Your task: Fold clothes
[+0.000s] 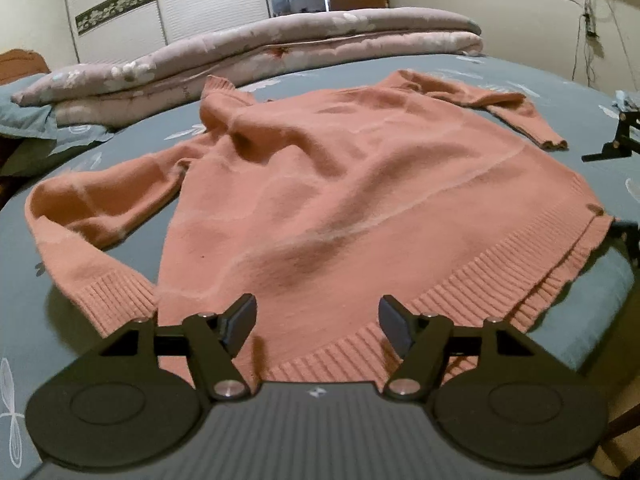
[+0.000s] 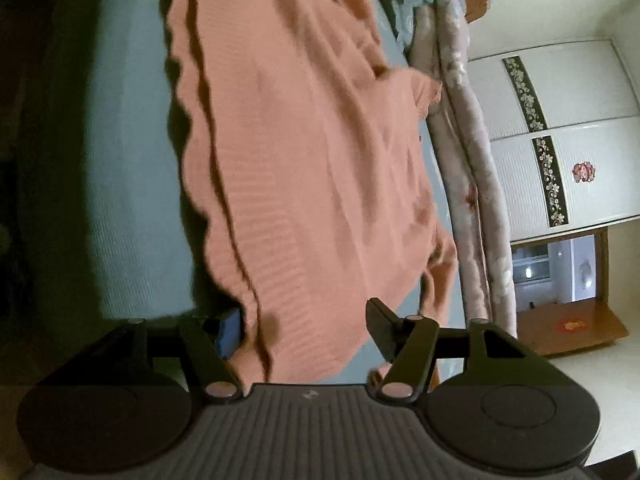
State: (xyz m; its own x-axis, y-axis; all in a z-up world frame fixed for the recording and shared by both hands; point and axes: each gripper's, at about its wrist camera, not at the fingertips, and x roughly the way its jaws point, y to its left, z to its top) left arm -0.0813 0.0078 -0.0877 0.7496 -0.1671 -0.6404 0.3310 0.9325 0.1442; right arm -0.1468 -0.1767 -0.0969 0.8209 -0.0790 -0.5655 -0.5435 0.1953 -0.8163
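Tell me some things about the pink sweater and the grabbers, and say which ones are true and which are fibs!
1. The sweater is spread out on a bed. True.
2. The sweater is bright green. False: it is salmon pink.
3. The left gripper is squeezed shut on the hem. False: its jaws stand apart over the ribbed hem, not pinching it.
4. A folded floral quilt lies on the bed beyond the sweater. True.
5. The sweater is already folded into a neat square. False: it lies open with both sleeves out to the sides.
6. In the right wrist view, the right gripper has its jaws apart with the sweater's edge between them. True.
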